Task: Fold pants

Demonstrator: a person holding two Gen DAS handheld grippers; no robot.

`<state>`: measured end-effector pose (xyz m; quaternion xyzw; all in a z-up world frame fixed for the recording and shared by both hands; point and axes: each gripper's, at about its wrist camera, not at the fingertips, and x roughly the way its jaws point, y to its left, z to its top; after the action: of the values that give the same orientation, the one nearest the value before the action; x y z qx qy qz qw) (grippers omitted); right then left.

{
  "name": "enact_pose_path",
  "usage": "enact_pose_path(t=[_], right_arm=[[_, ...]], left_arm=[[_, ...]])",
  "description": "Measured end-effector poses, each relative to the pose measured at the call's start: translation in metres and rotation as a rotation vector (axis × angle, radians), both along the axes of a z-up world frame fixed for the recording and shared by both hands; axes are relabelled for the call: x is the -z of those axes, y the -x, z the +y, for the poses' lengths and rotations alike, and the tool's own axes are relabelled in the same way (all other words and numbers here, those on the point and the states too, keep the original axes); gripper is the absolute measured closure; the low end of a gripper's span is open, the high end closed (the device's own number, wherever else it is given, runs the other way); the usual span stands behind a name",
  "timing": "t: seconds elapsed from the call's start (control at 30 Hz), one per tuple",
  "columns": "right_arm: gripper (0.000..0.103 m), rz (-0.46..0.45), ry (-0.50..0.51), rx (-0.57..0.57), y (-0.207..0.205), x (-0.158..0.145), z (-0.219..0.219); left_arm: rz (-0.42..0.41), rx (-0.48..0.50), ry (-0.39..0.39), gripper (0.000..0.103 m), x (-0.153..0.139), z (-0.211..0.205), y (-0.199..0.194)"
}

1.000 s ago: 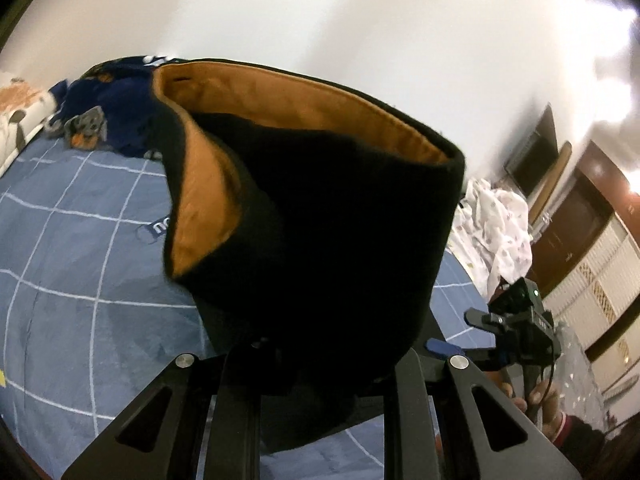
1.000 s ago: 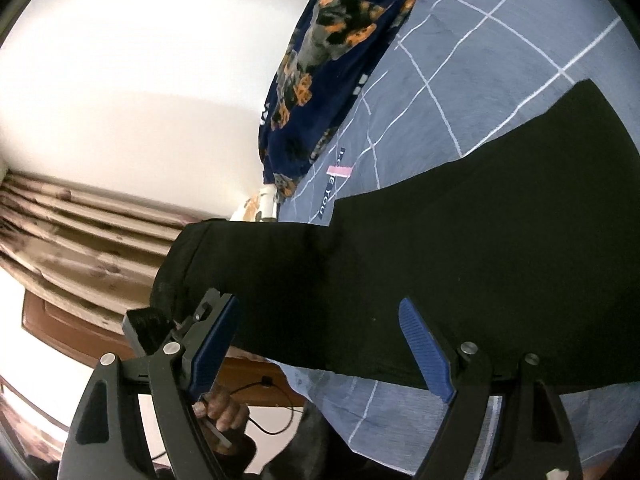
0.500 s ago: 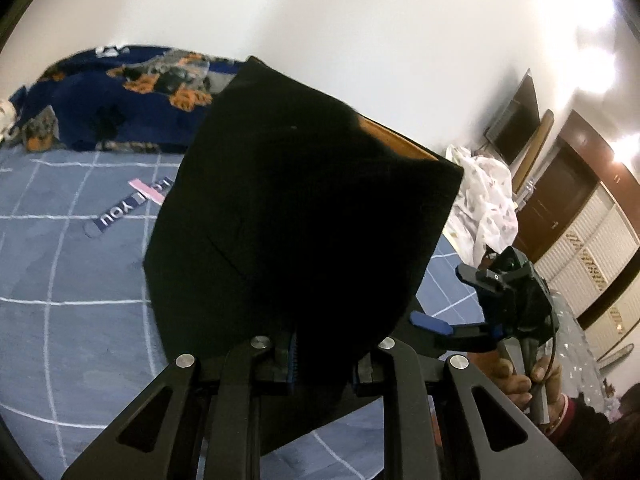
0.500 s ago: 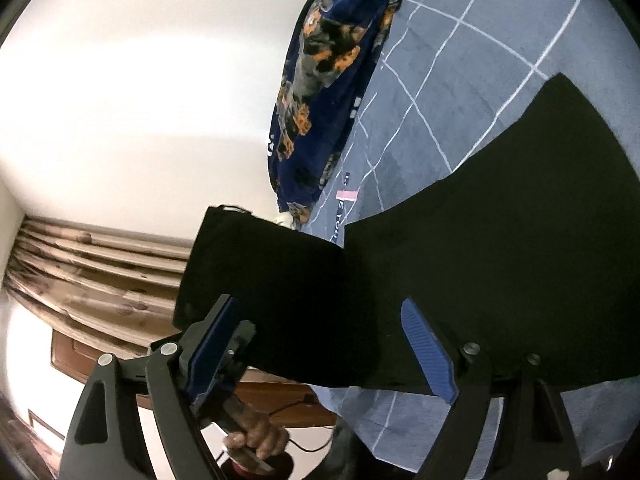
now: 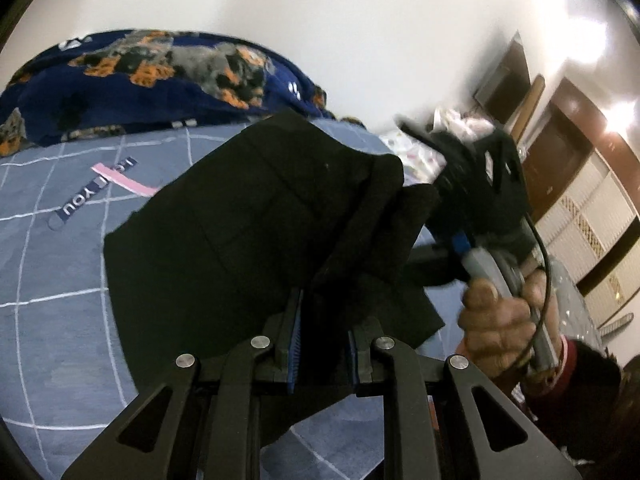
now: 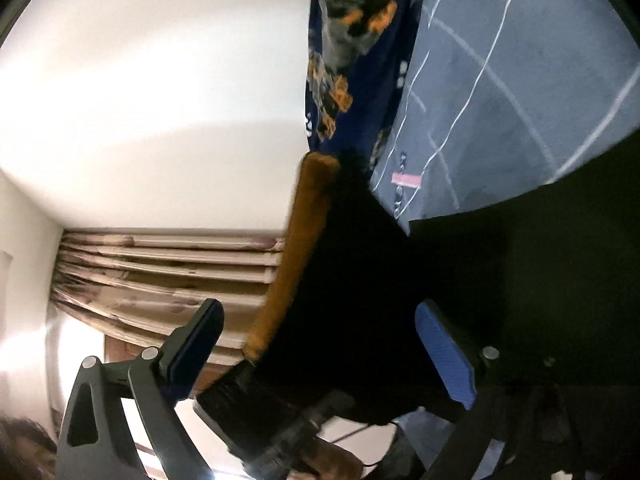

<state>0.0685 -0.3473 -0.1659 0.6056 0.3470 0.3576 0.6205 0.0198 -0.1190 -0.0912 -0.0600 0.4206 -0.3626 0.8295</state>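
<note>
Since half a second ago: right gripper (image 5: 460, 216) has closed in from well apart to just beside the raised cloth in the left wrist view, and the orange lining (image 6: 292, 256), then nearly hidden, now shows as a long band in the right wrist view. Item, left gripper (image 5: 322, 344): nearest the left camera, jaws drawn narrow and clamped on a bunched fold of the pants (image 5: 248, 232), blue pads (image 5: 295, 344) pressing the black cloth from both sides. Item, pants: black, held up off the bed (image 5: 60, 320) at the gripped end, the rest draping down and spreading over the blue checked cover; in the right wrist view the black cloth (image 6: 520, 280) fills the lower right and lies between the right gripper's fingers (image 6: 444, 356). Item, right gripper (image 6: 320, 344): jaws spread wide, blue pads apart, cloth between them but not pinched. Item, hand (image 5: 504, 320): on the right gripper's handle, cable trailing past the wrist. Item, bed: blue cover with white grid lines, a printed label (image 5: 96, 188) lying on it beyond the pants. Item, blanket (image 5: 140, 80): dark blue with orange and grey pattern, heaped at the far edge against the white wall (image 5: 320, 20). Item, curtain (image 6: 160, 272): brown pleats, far left of the right wrist view.
</note>
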Motion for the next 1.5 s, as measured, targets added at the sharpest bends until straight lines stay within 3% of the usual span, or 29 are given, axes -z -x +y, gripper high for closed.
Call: enact_pose_path(t=[0.17, 0.23, 0.33, 0.6, 0.73, 0.87, 1.07, 1.23, 1.5], right_arm=[[0.009, 0.013, 0.060, -0.073, -0.021, 0.003, 0.016], [0.017, 0.001, 0.135, -0.092, -0.023, -0.004, 0.021], [0.051, -0.005, 0.221, -0.107, -0.023, -0.010, 0.021], [0.075, -0.011, 0.327, -0.113, -0.016, -0.014, 0.018], [0.081, 0.001, 0.334, -0.094, -0.013, -0.009, 0.012], [0.087, 0.018, 0.349, -0.073, -0.010, -0.006, 0.004], [0.088, 0.028, 0.353, -0.048, -0.003, -0.001, -0.005], [0.089, 0.032, 0.351, -0.021, 0.004, -0.001, -0.015], [0.089, 0.042, 0.338, 0.035, 0.021, 0.003, -0.041]], left_arm=[[0.019, 0.016, -0.030, 0.084, 0.009, -0.005, 0.006], [0.027, 0.018, -0.026, 0.084, 0.009, -0.004, 0.006], [0.016, 0.016, -0.026, 0.084, 0.005, -0.002, 0.006], [0.062, 0.056, 0.005, 0.079, 0.007, 0.004, 0.003], [0.073, 0.092, 0.014, 0.069, 0.005, 0.007, 0.009], [0.038, 0.093, 0.048, 0.044, -0.006, 0.015, 0.018], [0.025, 0.036, 0.068, 0.041, -0.013, 0.033, 0.016], [0.060, -0.021, 0.072, 0.041, -0.008, 0.050, 0.009], [0.105, -0.032, 0.035, 0.040, 0.009, 0.051, 0.003]])
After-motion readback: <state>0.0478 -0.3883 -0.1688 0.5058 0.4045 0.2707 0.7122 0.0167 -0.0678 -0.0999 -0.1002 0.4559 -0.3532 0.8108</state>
